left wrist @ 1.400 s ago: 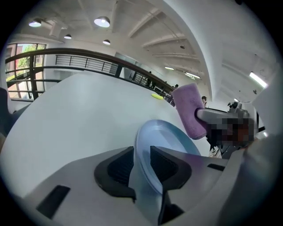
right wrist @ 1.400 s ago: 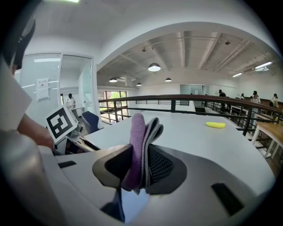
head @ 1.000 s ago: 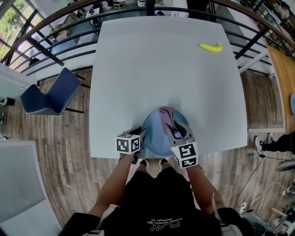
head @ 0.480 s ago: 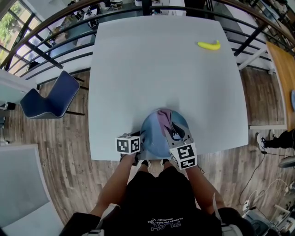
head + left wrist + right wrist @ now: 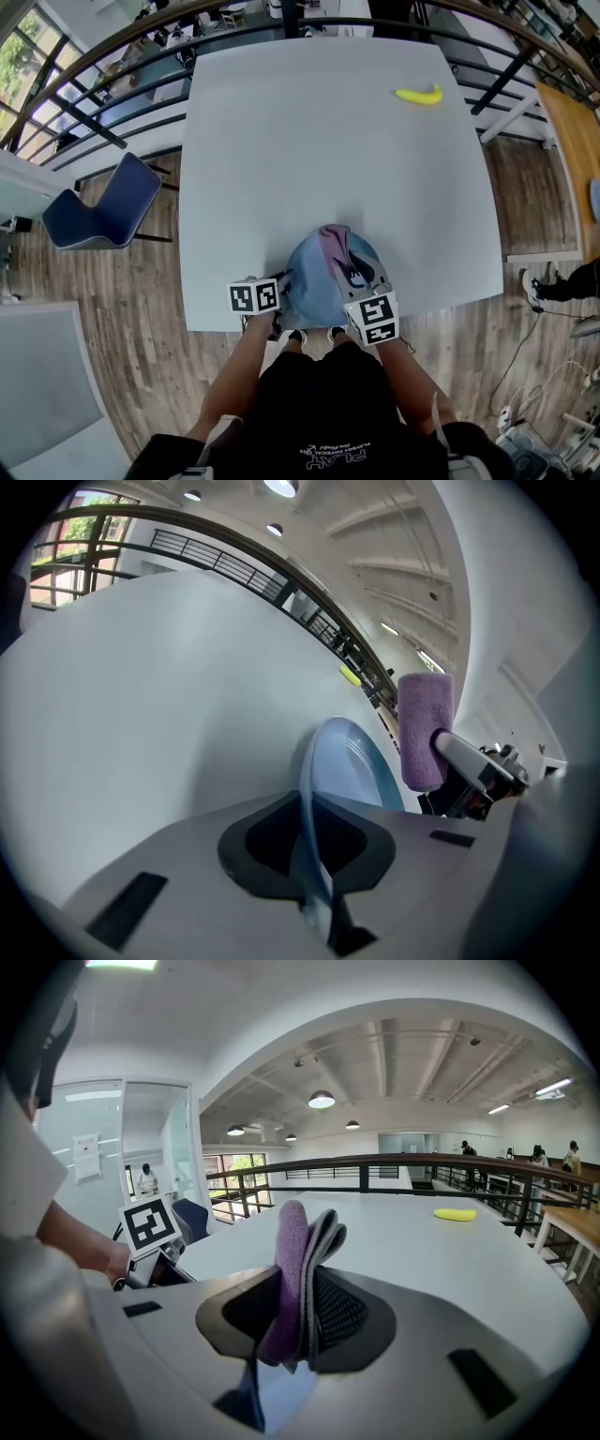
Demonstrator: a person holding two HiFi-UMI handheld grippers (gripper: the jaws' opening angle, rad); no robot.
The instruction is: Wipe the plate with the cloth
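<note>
Plate (image 5: 361,771) rim sits pinched in my left hand-held gripper (image 5: 314,864); its jaws have just been closing. My right hand-held gripper (image 5: 298,1316) squeezes the cloth (image 5: 289,1241).

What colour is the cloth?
The cloth is purple with a grey layer, best seen in the right gripper view.

From above, the marker cubes (image 5: 255,297) hid the jaws of my left gripper (image 5: 314,855) and right gripper (image 5: 295,1312), and my cloth (image 5: 334,244) covered part of the plate (image 5: 314,286)
</note>
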